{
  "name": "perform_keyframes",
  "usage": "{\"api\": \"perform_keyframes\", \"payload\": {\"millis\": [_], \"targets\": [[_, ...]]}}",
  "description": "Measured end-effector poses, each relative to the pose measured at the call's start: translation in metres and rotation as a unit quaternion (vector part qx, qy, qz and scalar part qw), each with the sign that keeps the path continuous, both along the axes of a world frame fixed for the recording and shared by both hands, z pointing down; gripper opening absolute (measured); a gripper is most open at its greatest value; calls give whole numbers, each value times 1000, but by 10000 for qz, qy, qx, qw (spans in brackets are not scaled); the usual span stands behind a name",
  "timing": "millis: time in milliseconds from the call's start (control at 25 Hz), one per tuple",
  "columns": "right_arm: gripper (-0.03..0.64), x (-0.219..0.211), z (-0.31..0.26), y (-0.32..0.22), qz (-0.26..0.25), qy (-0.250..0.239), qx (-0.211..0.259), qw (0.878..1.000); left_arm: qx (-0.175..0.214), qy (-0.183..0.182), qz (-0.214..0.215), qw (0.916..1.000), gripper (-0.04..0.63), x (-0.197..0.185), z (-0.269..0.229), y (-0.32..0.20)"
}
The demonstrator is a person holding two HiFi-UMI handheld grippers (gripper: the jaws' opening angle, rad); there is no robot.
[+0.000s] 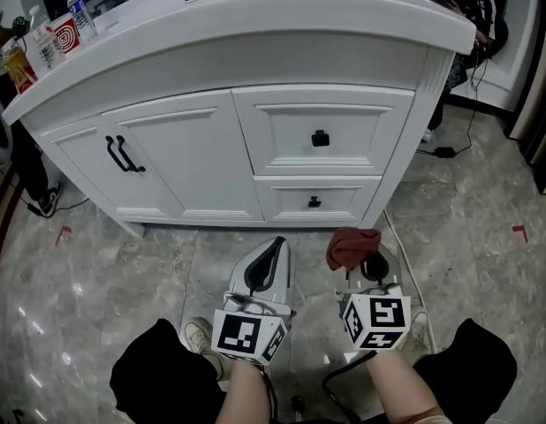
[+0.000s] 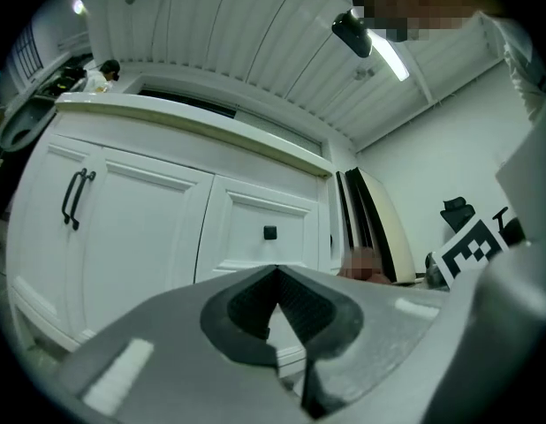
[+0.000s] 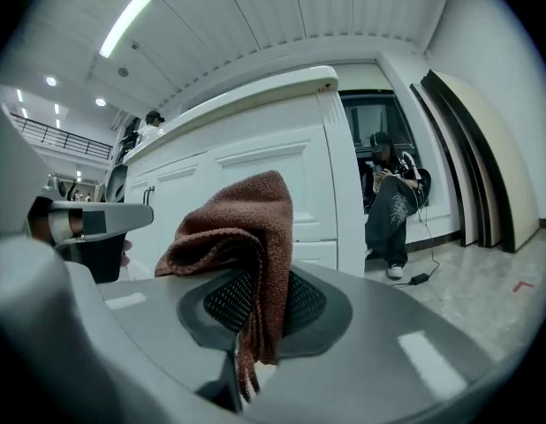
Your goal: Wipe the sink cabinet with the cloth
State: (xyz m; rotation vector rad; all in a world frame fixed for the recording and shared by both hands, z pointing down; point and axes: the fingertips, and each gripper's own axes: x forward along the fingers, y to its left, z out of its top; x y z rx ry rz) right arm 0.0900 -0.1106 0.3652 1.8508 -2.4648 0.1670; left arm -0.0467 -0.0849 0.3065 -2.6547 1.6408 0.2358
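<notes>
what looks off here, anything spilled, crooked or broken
Nothing stands out. The cabinet's doors and drawers sit shut and square, and the bottles stand upright on its top. The cloth is clamped in the right tongs; the left tongs are shut and empty.

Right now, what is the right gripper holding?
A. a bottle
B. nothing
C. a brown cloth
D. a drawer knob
C: the right gripper has its jaws shut on the cloth, which bunches up above them.
</notes>
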Motion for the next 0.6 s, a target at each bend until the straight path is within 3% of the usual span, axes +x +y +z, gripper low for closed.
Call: {"api": "perform_keyframes", "payload": {"millis": [160,440,600], "targets": [[78,-6,-19,47,-21,-50,132,9999,47,73,-69,9999,0,-7,-10,46],[78,0,-28,101,19,-312,102,9995,291,-413,84,9987,0,6,-24,100],[78,8,-31,121,113,-461,41,9989,328,-376,205,9985,0,16,-27,119]]}}
